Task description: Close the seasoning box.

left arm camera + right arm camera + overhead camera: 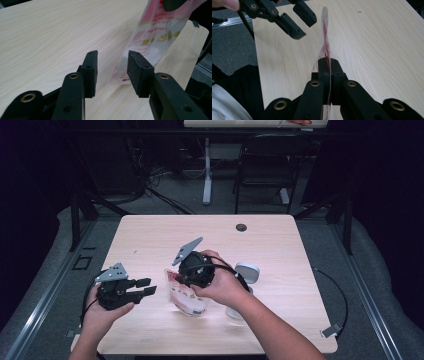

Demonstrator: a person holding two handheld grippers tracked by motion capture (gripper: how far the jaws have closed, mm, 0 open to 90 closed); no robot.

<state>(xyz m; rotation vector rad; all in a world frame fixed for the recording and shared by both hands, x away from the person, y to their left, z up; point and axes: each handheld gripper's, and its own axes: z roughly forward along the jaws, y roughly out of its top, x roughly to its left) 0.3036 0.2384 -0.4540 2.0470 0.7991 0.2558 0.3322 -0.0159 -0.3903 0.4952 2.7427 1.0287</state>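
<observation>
So the right claw (329, 75) is pinched tight on the top edge of a thin plastic bag (186, 296), see-through with red and gold print, and it's holding it up so the bottom just sits on the counter (280, 245) near the front middle. The left claw (112, 72) is spread apart, hanging just beside the bag's lower corner, not touching it.

My guess is this thing is super light and floppy, probably slick too, so it'll fold or slide if you grab the middle. The sealed edges look like the stiffest bits, so I'd go for the lower corner. There's also a little white gadget (247, 272) just behind the right hand.
</observation>
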